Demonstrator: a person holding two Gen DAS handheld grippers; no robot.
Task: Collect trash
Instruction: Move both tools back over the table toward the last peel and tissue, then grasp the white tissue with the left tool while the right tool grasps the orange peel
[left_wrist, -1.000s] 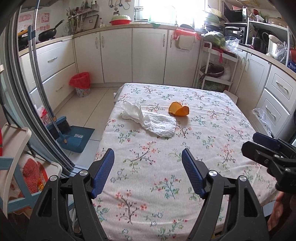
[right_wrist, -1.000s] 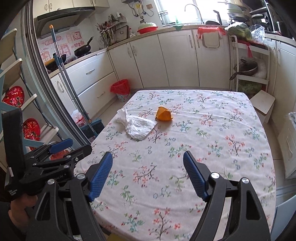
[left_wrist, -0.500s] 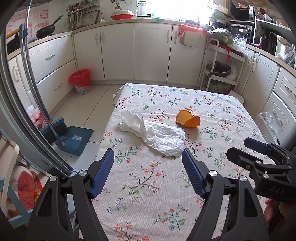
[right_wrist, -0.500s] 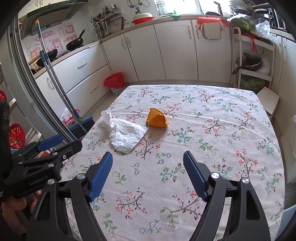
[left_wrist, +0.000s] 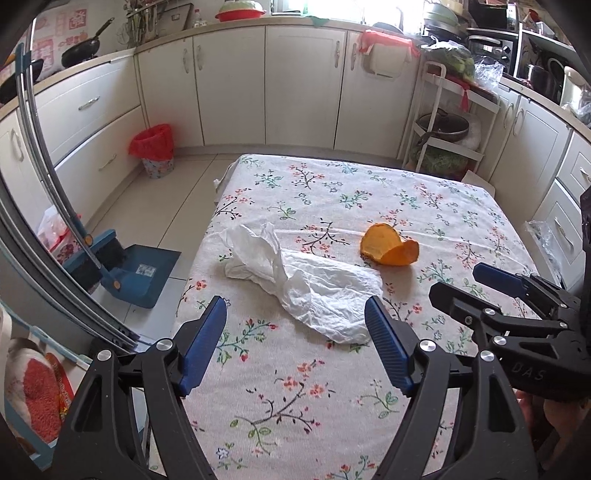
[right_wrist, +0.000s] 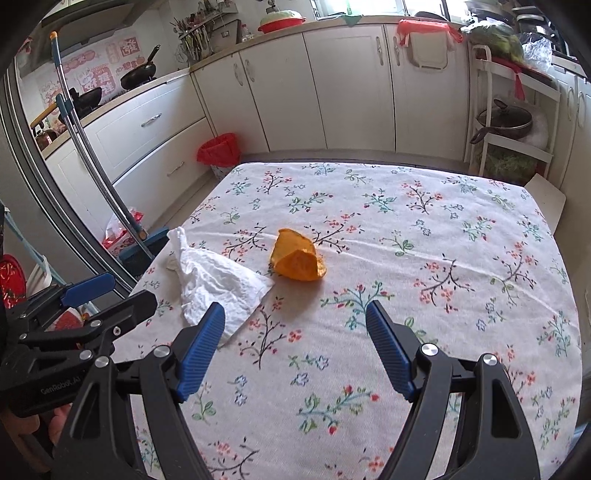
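Kitchen surface (left_wrist: 369, 413) w/ floral cloth: both hand-held grippers hovering spread, empty. Left hand-held gripper (left_wrist: 295, 343) should straddle crumpled tissue (left_wrist: 314, 288) just ahead; right hand-held gripper (right_wrist: 295, 343) facing orange peel (right_wrist: 297, 260).

Left gripper (left_wrist: 295, 339) angled downward, jaws spread wide, blue pads (left_wrist: 205, 345) well apart with nothing pinched between them. Right gripper (right_wrist: 295, 339) likewise tilted downward, jaws gaping, blue pads (right_wrist: 388, 347) clear of any contact, nothing gripped. Side by side and near each other, each showing at the edge of the other's view, with a bit of a hand (right_wrist: 55, 424) seen under the left gripper's black body and a bit of the other hand (left_wrist: 554, 413) under the right one's.
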